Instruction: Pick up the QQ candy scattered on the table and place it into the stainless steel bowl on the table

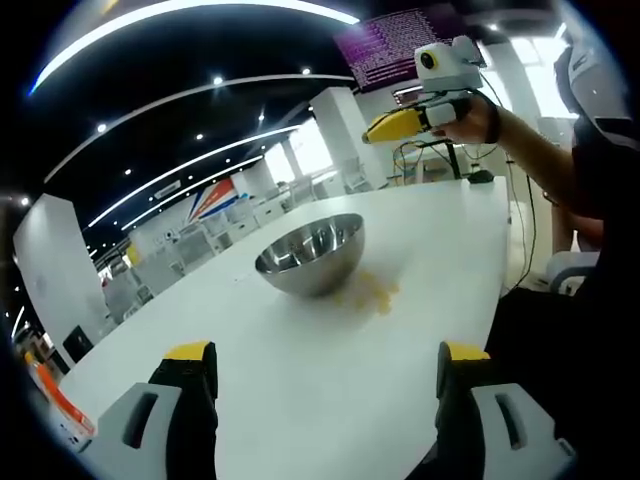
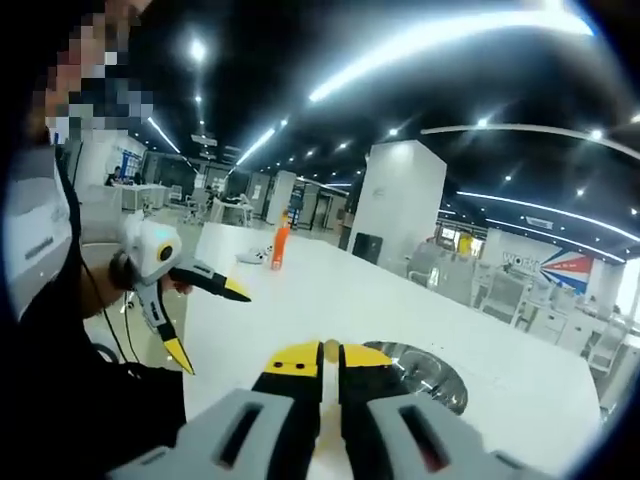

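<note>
Stretching away under both cameras, a smooth white table (image 1: pixel 330 350) carries a stainless steel bowl (image 1: pixel 311 253), round, polished and mirror-bright, standing upright. Around the table lies a large open hall with a dark ceiling, long curved light strips, white pillars and rows of white desks and chairs in the distance.

Just beside the bowl, on its near right in the left gripper view, the QQ candy (image 1: pixel 368 293) lies as a small loose heap of pale yellow pieces on the bare tabletop, touching or almost touching the bowl's foot.

The left gripper (image 1: pixel 325 365) hovers short of the bowl, its grey jaws with yellow-and-black tips spread wide and holding nothing. In the right gripper view it is held in a hand, jaws likewise apart.

The right gripper (image 2: pixel 331 358) is above the bowl's rim, its yellow-tipped jaws closed almost together with only a slit between; whether a candy sits there I cannot tell.

Beyond the bowl, far along the table, stands an orange bottle (image 2: pixel 280 247), upright.
</note>
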